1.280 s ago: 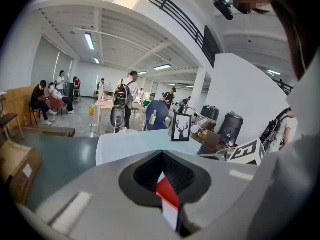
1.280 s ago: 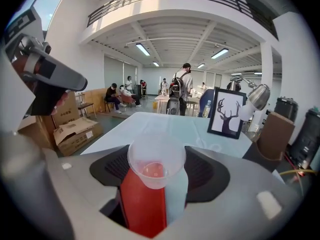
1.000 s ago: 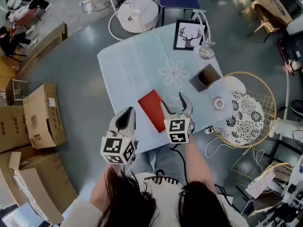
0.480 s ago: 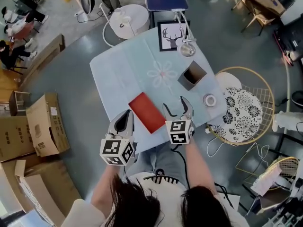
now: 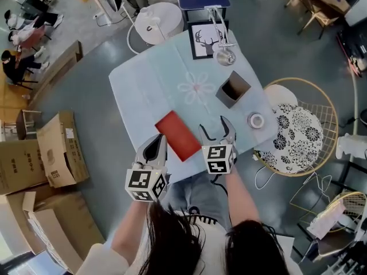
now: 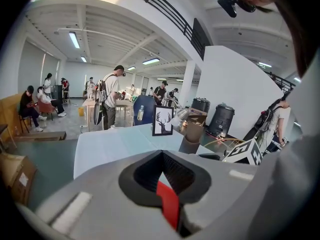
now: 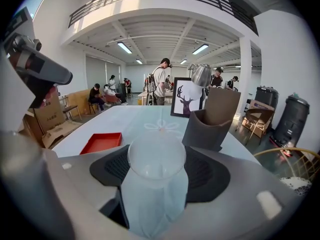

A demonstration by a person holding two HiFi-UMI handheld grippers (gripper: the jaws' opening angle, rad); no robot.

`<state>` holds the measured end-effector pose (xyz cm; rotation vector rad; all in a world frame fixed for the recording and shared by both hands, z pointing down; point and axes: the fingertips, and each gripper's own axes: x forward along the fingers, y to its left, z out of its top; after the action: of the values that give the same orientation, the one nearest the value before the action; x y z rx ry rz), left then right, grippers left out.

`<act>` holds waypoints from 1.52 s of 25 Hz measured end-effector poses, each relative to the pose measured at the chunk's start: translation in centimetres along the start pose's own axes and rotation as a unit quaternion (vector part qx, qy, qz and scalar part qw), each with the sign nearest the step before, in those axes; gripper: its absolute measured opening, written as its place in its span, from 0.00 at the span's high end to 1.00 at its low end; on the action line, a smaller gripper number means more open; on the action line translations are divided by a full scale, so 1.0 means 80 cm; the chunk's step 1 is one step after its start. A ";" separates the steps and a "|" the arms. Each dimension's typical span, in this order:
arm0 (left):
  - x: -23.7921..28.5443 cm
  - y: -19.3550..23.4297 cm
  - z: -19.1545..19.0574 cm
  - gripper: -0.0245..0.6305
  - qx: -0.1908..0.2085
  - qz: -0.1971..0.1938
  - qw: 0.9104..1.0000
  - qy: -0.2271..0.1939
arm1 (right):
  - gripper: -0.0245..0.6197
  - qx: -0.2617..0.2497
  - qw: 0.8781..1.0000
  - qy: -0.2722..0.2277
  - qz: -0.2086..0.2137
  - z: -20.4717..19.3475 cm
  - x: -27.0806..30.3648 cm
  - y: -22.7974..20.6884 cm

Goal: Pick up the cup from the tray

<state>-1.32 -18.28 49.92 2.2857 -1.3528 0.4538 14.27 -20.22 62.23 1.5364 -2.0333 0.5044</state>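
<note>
A clear plastic cup (image 7: 156, 171) sits upright between the jaws of my right gripper (image 7: 156, 194), which is shut on it. In the head view the right gripper (image 5: 214, 129) hovers over the near edge of the pale blue table (image 5: 155, 85), just right of the flat red tray (image 5: 179, 135); the cup itself is hard to make out there. The tray (image 7: 102, 142) lies bare at the left of the right gripper view. My left gripper (image 5: 155, 145) hangs at the table's near edge, left of the tray, shut with nothing held.
A brown open box (image 5: 234, 89), a tape roll (image 5: 256, 120), a framed deer picture (image 5: 205, 39) and a silver lamp head (image 5: 223, 56) stand on the table's right and far side. A wire chair with patterned cushion (image 5: 295, 133) is at the right, cardboard boxes (image 5: 54, 148) at the left.
The head view has shifted a little, so the table sits higher and more to the left. Both grippers keep about the same places beside the tray; the right one still holds the cup.
</note>
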 end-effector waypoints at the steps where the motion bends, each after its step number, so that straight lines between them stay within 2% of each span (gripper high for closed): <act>1: 0.000 0.002 -0.003 0.96 -0.001 0.001 1.000 0.003 | 0.40 0.000 1.000 0.002 0.001 -0.003 0.001 0.000; 4: 0.000 0.008 -0.006 0.96 -0.009 0.010 1.000 0.006 | 0.40 0.002 1.000 0.006 -0.001 -0.011 0.004 -0.001; 8: -0.005 0.010 -0.010 0.96 0.001 0.015 1.000 0.007 | 0.40 0.004 1.000 0.010 -0.009 -0.022 0.005 0.001; 12: -0.008 0.011 -0.007 0.96 -0.024 0.014 1.000 0.006 | 0.40 -0.001 1.000 0.005 -0.020 -0.022 0.006 0.003; 18: -0.008 0.010 -0.010 0.96 -0.022 0.007 1.000 0.001 | 0.39 0.025 0.999 -0.001 -0.025 -0.022 0.005 -0.004; 23: -0.017 0.026 -0.006 0.96 -0.065 0.026 0.998 0.000 | 0.37 0.031 0.999 -0.023 -0.009 -0.008 -0.004 0.003; 28: -0.022 0.020 -0.008 0.96 -0.043 0.018 0.999 0.003 | 0.34 0.017 1.000 -0.022 -0.010 -0.006 -0.014 0.002; 38: -0.045 0.014 0.001 0.96 -0.046 0.006 0.999 -0.021 | 0.35 0.021 0.997 -0.076 -0.026 0.042 -0.077 0.009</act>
<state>-4.00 -16.15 48.36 2.2236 -1.3799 0.3422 14.18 -17.33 55.80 1.6954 -2.1004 0.4249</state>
